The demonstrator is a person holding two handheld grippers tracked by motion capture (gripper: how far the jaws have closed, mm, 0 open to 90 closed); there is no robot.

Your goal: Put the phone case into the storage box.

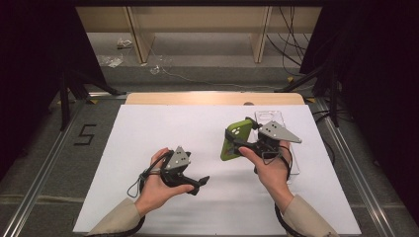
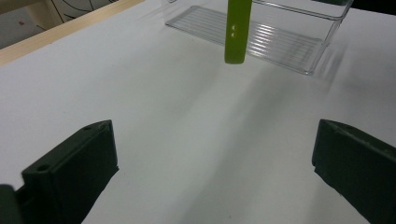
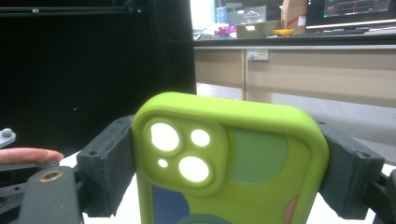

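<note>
A lime-green phone case (image 1: 233, 140) with camera cut-outs is held upright above the white sheet, slightly tilted. My right gripper (image 1: 240, 144) is shut on it, a pad on each long side. In the right gripper view the case (image 3: 261, 158) stands between the two fingers (image 3: 105, 163). My left gripper (image 1: 201, 181) hovers low at centre-left, open and holding nothing. In the left gripper view its jaws stand wide apart around the gripper's midpoint (image 2: 215, 172), and the case (image 2: 238, 30) hangs ahead, seen edge-on. A clear plastic tray (image 2: 280, 44) lies behind the case.
A white sheet (image 1: 148, 138) covers the table, with a wooden strip (image 1: 212, 98) along its far edge. The clear tray (image 1: 269, 117) lies on the right side, partly under my right hand. A fingertip (image 3: 28, 155) of the other hand shows at the left.
</note>
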